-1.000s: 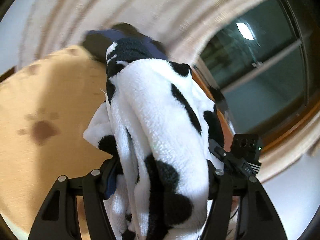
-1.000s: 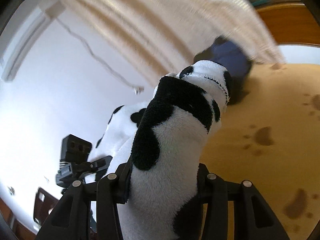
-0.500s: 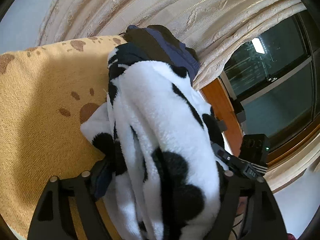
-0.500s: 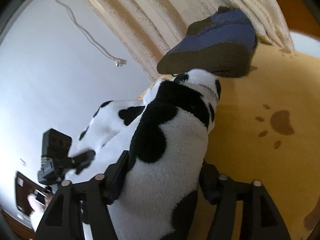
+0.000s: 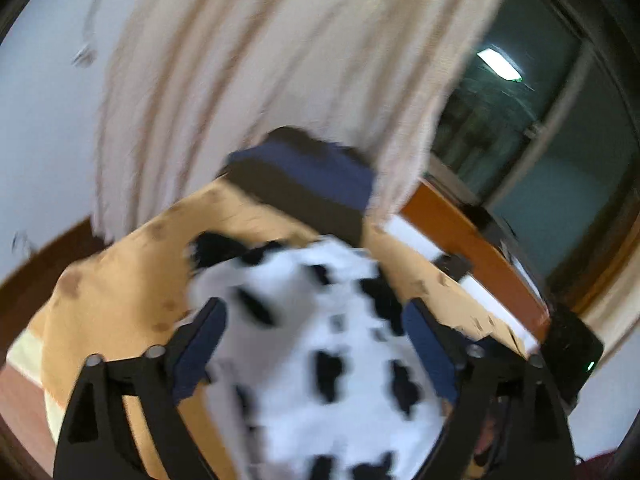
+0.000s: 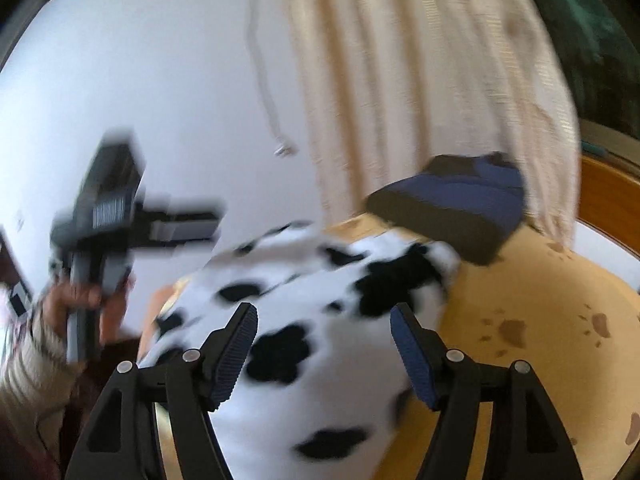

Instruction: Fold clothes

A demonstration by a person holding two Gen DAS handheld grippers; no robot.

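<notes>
The fluffy white fleece garment with black cow-like patches (image 5: pixel 320 352) lies in a soft heap on the tan plush cover printed with brown paw marks (image 5: pixel 116 308). In the left wrist view it sits between and ahead of the left tongs (image 5: pixel 312 316); their jaws are spreading apart, and the blue pads (image 5: pixel 200 344) stand clear of the fleece on either side, so nothing is gripped. In the right wrist view the same garment (image 6: pixel 328 320) fills the space in front of the right tongs (image 6: pixel 324 312), whose jaws are released, with the ribbed blue pads (image 6: pixel 236 352) off the fabric on both sides.

Just beyond the fleece, away from both tongs, sits a folded dark blue and black knitted garment (image 6: pixel 460 204), its near edge touching or just overlapping the fleece; blur hides which. Behind it hangs a cream pleated curtain (image 6: pixel 420 80), with a dark window (image 5: pixel 540 128) to the right. To the left of the right tongs, a hand (image 6: pixel 80 300) in a ribbed pale sleeve (image 6: pixel 28 364) grips the other tool's handle.
</notes>
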